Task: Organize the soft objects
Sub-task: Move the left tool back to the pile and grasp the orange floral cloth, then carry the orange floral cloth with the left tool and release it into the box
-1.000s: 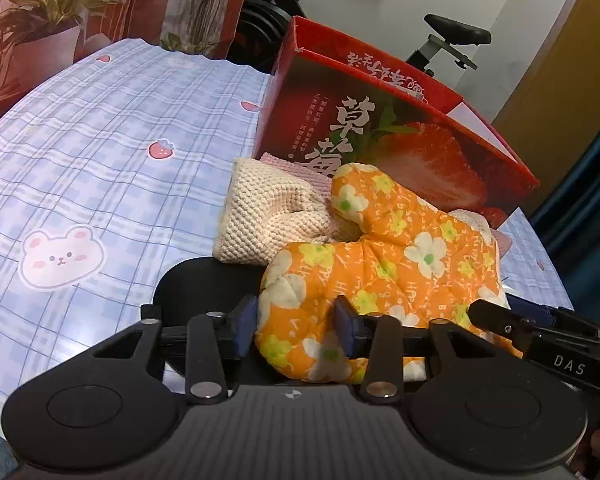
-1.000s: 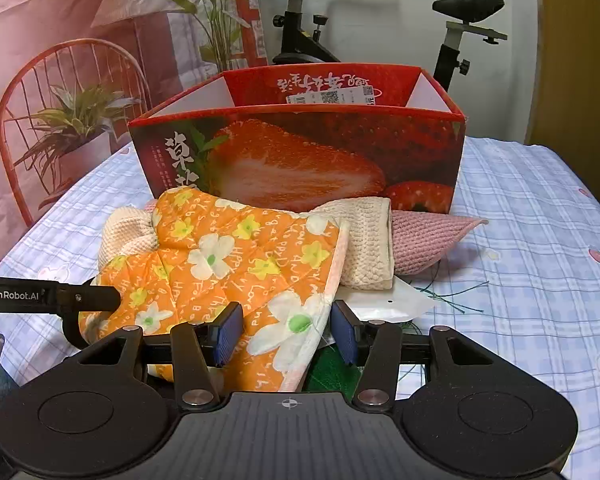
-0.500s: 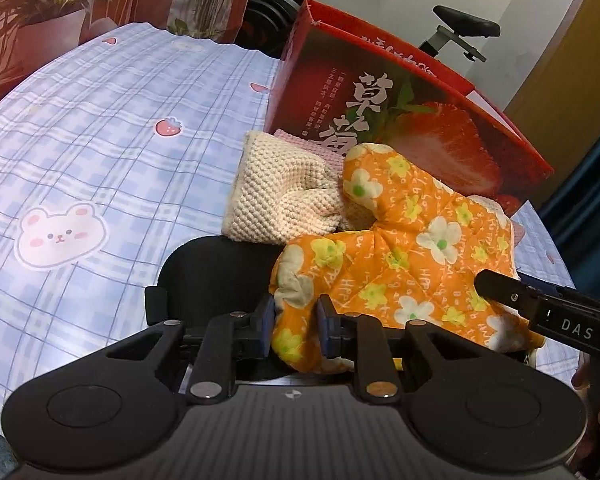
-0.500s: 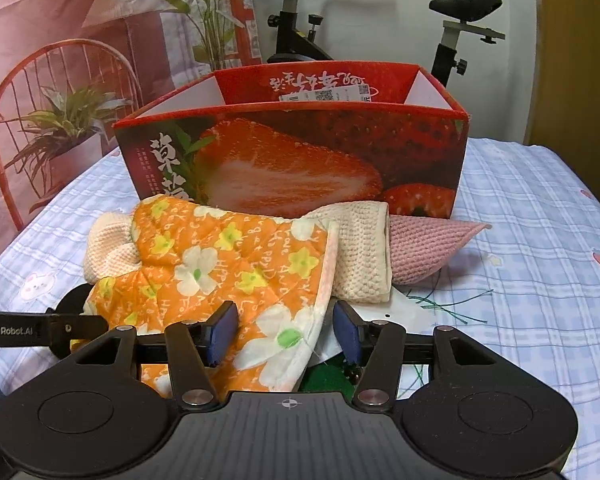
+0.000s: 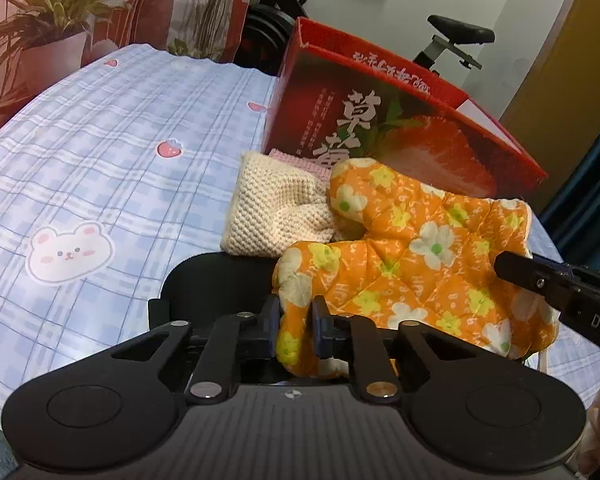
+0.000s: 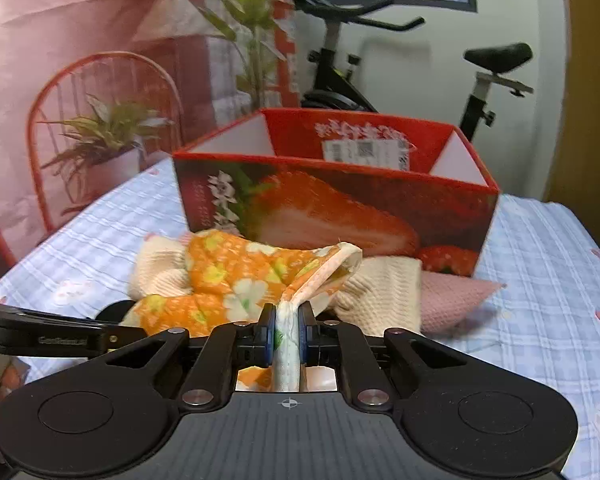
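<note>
A: Orange quilted mitt (image 5: 416, 268), flower print, lies at the near edge of the table, draped partly over a cream knitted cloth (image 5: 272, 216).

B: Left gripper (image 5: 296, 322)?

A: Jaws pressed in on the mitt's rounded lower lobe; fabric bulges between the two pads. Right gripper (image 6: 287, 332) is clamped on the mitt's cuff edge, white lining visible between its fingers (image 6: 305, 330). In the right wrist view the cuff rises in a fold toward the box.

B: So both tools hold the same item.

A: Yes, at opposite ends. Right tool's arm enters the left wrist view from the right edge, over the mitt.

B: Surroundings?

A: Red strawberry box (image 6: 340, 208), open top, stands just behind the pile. A pink cloth (image 6: 456, 296) lies under the cream one, its corner pointing right, touching the box front. Beneath the mitt, a black round item (image 5: 216, 280) on the blue checked tablecloth (image 5: 100, 160); possibly a pad, view too blocked to say.

B: Background?

A: Exercise bike (image 6: 380, 60), potted plant (image 5: 48, 24), red wire chair (image 6: 100, 120).
</note>
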`<action>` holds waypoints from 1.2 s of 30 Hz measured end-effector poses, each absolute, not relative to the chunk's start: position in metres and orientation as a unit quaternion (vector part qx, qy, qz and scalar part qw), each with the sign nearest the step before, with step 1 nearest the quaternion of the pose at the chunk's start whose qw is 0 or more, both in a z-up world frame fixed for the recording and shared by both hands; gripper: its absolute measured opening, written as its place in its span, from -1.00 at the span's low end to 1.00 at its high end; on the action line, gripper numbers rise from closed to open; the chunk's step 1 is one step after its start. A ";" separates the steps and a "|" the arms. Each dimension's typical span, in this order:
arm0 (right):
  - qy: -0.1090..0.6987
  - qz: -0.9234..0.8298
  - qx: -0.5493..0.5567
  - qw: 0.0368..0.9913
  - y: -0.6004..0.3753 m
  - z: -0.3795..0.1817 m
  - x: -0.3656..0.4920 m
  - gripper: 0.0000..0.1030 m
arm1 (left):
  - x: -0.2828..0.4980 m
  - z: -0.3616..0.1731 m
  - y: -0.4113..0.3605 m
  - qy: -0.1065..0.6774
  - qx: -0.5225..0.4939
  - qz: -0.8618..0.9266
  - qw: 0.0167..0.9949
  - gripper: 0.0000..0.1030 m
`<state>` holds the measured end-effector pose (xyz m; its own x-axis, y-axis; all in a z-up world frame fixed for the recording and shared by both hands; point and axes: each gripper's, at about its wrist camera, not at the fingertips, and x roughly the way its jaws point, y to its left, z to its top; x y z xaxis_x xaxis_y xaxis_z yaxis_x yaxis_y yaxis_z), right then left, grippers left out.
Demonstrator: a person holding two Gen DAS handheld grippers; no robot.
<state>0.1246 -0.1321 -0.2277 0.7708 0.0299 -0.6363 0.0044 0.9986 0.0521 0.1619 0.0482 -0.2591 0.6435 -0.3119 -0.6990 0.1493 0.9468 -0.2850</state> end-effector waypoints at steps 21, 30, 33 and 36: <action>0.268 0.026 0.025 0.963 -0.141 -0.179 0.132 -0.84 | 0.158 -0.160 0.038 0.277 -0.042 -0.131 0.951 -0.80; 0.221 0.037 -0.021 0.974 -0.154 -0.133 0.189 -0.84 | 0.209 -0.128 0.014 0.232 -0.024 -0.129 0.964 -0.80; 0.214 0.036 -0.032 0.976 -0.161 -0.123 0.213 -0.84 | 0.235 -0.121 0.000 0.230 -0.020 -0.129 0.965 -0.80; 0.211 0.030 -0.038 0.976 -0.168 -0.119 0.238 -0.84 | 0.258 -0.118 -0.018 0.229 0.004 -0.122 0.966 -0.80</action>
